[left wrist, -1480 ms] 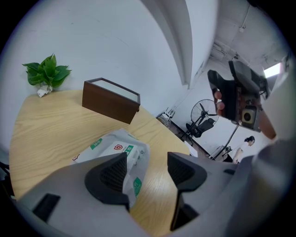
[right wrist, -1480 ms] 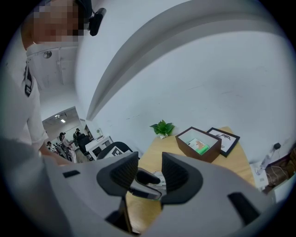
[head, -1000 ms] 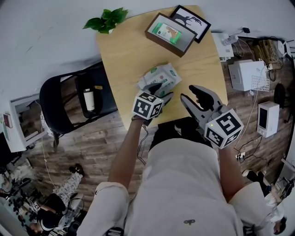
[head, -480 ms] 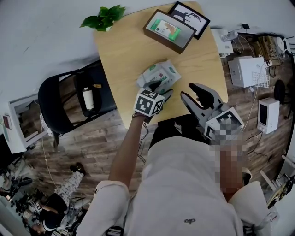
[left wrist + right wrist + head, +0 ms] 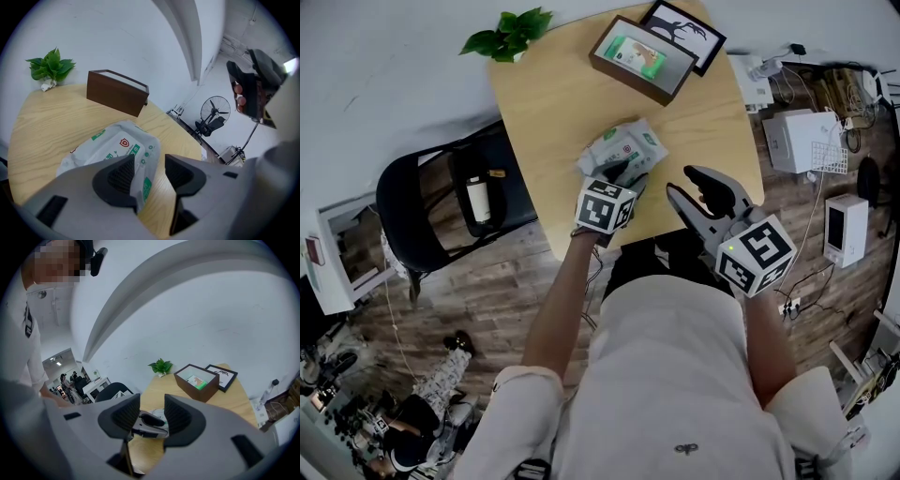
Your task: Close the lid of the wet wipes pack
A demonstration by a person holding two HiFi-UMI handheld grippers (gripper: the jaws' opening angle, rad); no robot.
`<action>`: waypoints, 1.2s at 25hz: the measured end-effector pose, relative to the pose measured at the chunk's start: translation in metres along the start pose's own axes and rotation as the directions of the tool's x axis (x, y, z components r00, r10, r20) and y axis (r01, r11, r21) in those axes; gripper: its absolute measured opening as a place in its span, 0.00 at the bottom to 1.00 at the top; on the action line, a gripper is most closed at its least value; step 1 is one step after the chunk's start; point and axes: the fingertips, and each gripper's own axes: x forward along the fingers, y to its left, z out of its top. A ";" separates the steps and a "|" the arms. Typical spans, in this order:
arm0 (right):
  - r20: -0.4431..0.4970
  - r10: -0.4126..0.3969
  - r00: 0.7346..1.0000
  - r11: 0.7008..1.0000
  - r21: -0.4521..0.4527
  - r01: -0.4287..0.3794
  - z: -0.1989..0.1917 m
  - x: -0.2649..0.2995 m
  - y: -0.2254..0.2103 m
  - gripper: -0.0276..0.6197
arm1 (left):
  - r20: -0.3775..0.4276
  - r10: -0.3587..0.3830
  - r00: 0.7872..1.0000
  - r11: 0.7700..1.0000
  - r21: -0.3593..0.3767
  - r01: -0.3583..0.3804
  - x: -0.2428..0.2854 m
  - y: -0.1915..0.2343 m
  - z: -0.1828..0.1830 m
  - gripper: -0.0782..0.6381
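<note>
The wet wipes pack (image 5: 623,148), white with green print, lies in the middle of the wooden table (image 5: 544,103). My left gripper (image 5: 626,181) points down at its near edge. In the left gripper view the pack's (image 5: 112,143) near right corner sits between the jaws of the left gripper (image 5: 149,166). They have just been closing. The left pad (image 5: 123,176) is against the wrapper, while bare wood shows before the right pad. I cannot make out a raised lid. My right gripper (image 5: 686,186) hovers open and empty over the table's near right part, and its jaws (image 5: 151,404) frame the left gripper.
A brown box (image 5: 642,58) with a green item and a black picture frame (image 5: 682,36) stand at the table's far right. A small plant (image 5: 508,33) sits at the far left corner. A black chair (image 5: 441,202) holding a bottle stands left of the table. White devices (image 5: 806,150) lie on the floor at right.
The left gripper has edged slightly toward the pack. The right gripper has kept still.
</note>
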 end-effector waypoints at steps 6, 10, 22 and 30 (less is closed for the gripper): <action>0.005 -0.007 1.000 1.000 -0.006 0.007 0.001 -0.001 0.004 0.27 | -0.005 -0.017 1.000 1.000 0.006 0.017 -0.002 -0.002 0.000 0.39; 0.017 -0.013 1.000 1.000 -0.012 0.013 0.002 -0.004 0.006 0.27 | 0.004 -0.032 0.999 0.999 -0.011 0.032 -0.009 -0.007 -0.001 0.39; 0.023 0.011 1.000 0.999 -0.037 -0.010 -0.001 -0.019 0.003 0.27 | 0.089 -0.001 0.996 0.999 -0.043 0.005 -0.056 -0.030 -0.001 0.39; 0.026 0.087 0.996 0.992 -0.089 -0.084 -0.006 -0.050 0.003 0.27 | 0.181 0.109 0.977 0.992 -0.080 -0.096 -0.085 -0.065 0.004 0.36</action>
